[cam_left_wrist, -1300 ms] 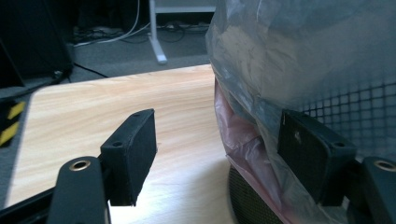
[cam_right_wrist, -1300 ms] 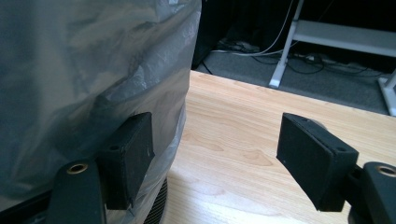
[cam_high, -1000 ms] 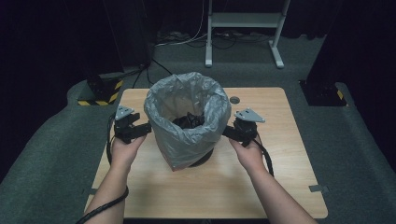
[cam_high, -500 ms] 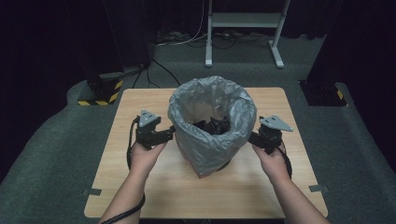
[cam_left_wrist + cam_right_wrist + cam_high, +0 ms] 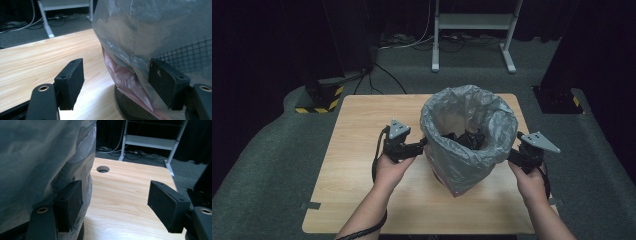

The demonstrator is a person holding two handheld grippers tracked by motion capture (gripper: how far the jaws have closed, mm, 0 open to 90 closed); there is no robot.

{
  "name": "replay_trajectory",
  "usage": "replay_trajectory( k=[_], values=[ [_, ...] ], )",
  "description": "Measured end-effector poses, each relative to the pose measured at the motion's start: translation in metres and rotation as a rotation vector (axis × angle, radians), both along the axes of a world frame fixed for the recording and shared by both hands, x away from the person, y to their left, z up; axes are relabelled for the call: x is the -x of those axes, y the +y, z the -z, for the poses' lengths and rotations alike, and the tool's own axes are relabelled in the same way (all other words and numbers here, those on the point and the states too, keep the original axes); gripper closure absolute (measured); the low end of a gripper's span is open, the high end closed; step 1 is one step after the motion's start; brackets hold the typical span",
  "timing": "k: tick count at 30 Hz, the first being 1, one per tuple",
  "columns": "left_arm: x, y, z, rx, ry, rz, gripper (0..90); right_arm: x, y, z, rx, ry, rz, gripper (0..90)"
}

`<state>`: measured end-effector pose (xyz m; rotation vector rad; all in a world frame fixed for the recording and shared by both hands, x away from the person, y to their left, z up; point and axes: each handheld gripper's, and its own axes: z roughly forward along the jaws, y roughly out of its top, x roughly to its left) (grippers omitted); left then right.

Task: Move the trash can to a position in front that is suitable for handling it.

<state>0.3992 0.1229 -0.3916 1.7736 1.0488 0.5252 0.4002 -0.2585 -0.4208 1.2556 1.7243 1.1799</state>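
Grippers flank the bin (image 5: 468,137), now right of centre on the table (image 5: 362,150), moved from frame middle; left gripper (image 5: 421,146) and right gripper (image 5: 512,157) stay spread, pressing its bag (image 5: 140,32) sideways; sliding seems underway.

A black mesh wastebasket (image 5: 130,105) lined with a crinkled grey plastic bag (image 5: 467,135) stands upright on the wooden table, toward three o'clock of centre, its mouth open, a pink layer (image 5: 122,77) showing beneath the liner.
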Motion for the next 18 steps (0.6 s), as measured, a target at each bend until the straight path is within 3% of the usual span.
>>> replay_trajectory(
  k=[1,8,18],
  values=[
    [0.000,-0.005,0.000,0.006,-0.003,0.020,28.4,0.003,-0.007,0.000,0.002,-0.002,0.010,27.9],
    [-0.002,-0.019,0.000,0.006,-0.005,0.037,28.1,0.011,-0.022,0.001,-0.007,-0.004,0.045,28.4],
    [-0.004,-0.020,-0.001,0.005,-0.002,0.057,27.9,0.002,-0.021,0.000,-0.010,0.003,0.075,33.5]
  ],
)
